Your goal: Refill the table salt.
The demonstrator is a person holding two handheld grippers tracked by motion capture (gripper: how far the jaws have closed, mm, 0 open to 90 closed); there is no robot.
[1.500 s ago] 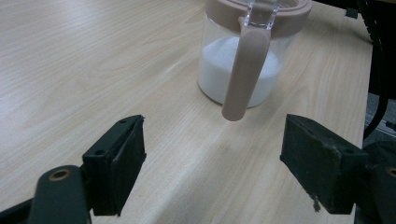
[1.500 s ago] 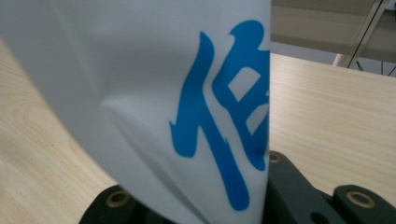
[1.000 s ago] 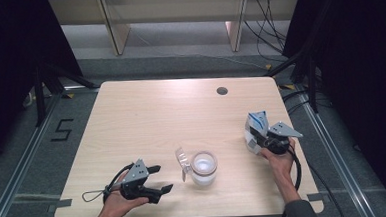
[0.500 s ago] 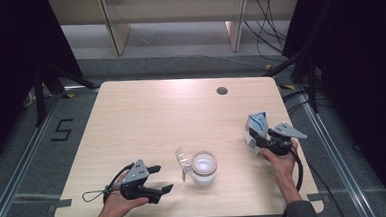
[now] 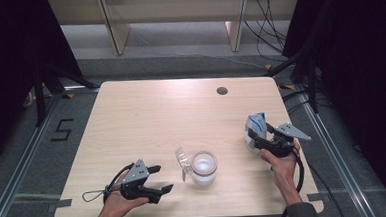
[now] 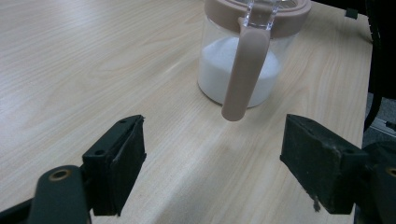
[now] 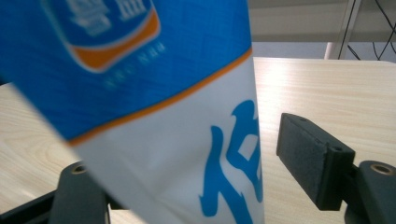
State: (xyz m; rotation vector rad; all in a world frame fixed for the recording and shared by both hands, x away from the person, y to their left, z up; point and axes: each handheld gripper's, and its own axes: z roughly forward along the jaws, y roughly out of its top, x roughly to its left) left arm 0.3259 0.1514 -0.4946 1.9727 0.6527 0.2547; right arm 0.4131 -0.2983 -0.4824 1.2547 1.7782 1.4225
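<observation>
A glass jar [image 5: 204, 168] of white powder stands near the table's front middle, its pinkish lid [image 5: 184, 161] flipped open to the left. In the left gripper view the jar [image 6: 243, 60] stands just beyond my left gripper [image 6: 212, 158], which is open and empty. That left gripper [image 5: 163, 178] rests at the front left and points at the jar. A blue-and-white bag [image 5: 256, 125] stands upright at the right side. My right gripper [image 5: 256, 136] straddles the bag [image 7: 163, 116]; its jaws have just been opening, and the right pad [image 7: 310, 156] stands clear of the bag.
A round cable hole [image 5: 222, 91] sits at the table's far right. The table's right edge [image 5: 298, 148] runs close by the right hand. Bare wood [image 5: 156, 115] lies behind the jar. Shelf legs and cables are beyond the far edge.
The right gripper's jaws have spread apart around the bag, which stays upright in the same spot. The left hand and the jar have not moved.
</observation>
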